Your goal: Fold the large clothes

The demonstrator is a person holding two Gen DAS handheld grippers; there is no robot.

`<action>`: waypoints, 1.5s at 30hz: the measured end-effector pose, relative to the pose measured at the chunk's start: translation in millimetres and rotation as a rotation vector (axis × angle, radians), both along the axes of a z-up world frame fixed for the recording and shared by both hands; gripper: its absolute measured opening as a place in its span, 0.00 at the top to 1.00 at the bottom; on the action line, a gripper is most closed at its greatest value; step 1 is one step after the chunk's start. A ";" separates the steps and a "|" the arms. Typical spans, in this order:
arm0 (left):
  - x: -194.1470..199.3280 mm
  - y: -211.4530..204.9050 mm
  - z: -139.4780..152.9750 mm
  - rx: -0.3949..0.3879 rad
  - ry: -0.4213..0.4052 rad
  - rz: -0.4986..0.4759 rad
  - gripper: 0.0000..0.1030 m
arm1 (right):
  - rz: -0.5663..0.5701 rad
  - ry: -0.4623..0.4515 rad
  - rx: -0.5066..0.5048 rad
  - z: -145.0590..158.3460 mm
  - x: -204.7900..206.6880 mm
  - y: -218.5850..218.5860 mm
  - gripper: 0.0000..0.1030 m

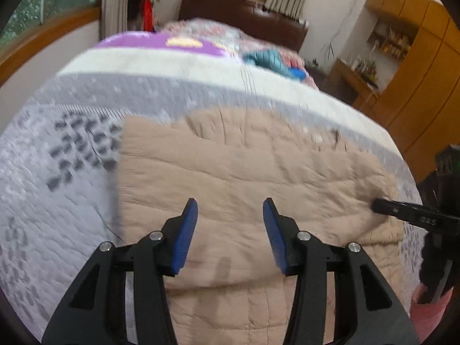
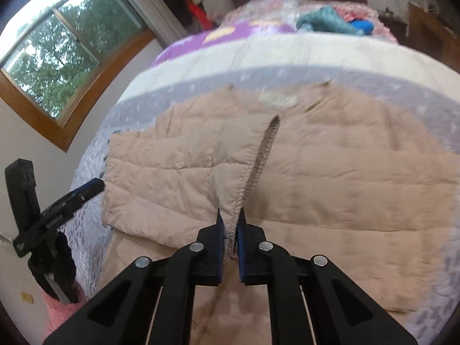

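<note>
I see the beige quilted jacket (image 2: 330,178) spread flat on the bed (image 2: 201,54). My right tool (image 2: 230,215) pinches its zipper edge, while my left tool (image 1: 230,205) hangs open and empty above the fabric

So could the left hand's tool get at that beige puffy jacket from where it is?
Probably yes. The left gripper hangs with open jaws right above the beige quilted jacket, with nothing between them; the right gripper pinches the zipper edge off to one side.
</note>
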State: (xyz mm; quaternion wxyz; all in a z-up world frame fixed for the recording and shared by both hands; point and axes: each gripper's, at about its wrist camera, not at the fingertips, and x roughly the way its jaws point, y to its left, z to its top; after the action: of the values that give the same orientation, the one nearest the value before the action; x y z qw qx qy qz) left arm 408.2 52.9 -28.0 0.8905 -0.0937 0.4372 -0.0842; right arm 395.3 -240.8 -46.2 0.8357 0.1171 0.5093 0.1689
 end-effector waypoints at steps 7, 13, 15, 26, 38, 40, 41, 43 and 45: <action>16.0 -10.5 -15.4 0.008 0.029 -0.009 0.55 | -0.139 -0.068 -0.062 24.8 -18.5 -69.2 0.93; 31.4 -24.3 -40.2 0.047 0.077 -0.033 0.57 | -0.198 -0.032 -0.057 2.6 -19.1 -103.7 0.93; 36.0 -25.8 -51.8 0.060 0.105 -0.031 0.59 | -0.209 -0.006 -0.067 -11.1 -18.1 -108.1 0.93; 43.4 -34.9 -80.4 0.121 0.140 -0.055 0.58 | -0.220 0.112 -0.071 -80.5 -4.9 -109.7 0.90; 39.9 -69.9 -18.1 0.096 0.034 -0.078 0.58 | -0.199 -0.058 -0.168 -10.1 -14.7 -79.4 0.76; 48.6 -84.9 -22.2 0.099 0.051 -0.102 0.58 | -0.167 -0.051 -0.173 -14.0 -4.0 -64.0 0.76; 54.1 -92.3 -27.0 0.099 0.067 -0.105 0.58 | -0.162 -0.050 -0.177 -16.7 -1.2 -59.0 0.76; 61.4 -101.2 -37.1 0.102 0.091 -0.104 0.58 | -0.150 -0.030 -0.158 -24.7 8.2 -51.6 0.76; 70.3 -105.0 -49.0 0.113 0.108 -0.093 0.58 | -0.143 -0.018 -0.146 -32.1 15.1 -47.2 0.76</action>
State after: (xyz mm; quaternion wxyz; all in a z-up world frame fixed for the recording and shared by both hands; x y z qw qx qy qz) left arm 478.5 -52.1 -77.0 0.8645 -0.0271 0.4928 -0.0956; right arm 410.4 -288.0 -78.3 0.8565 0.0905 0.5029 0.0722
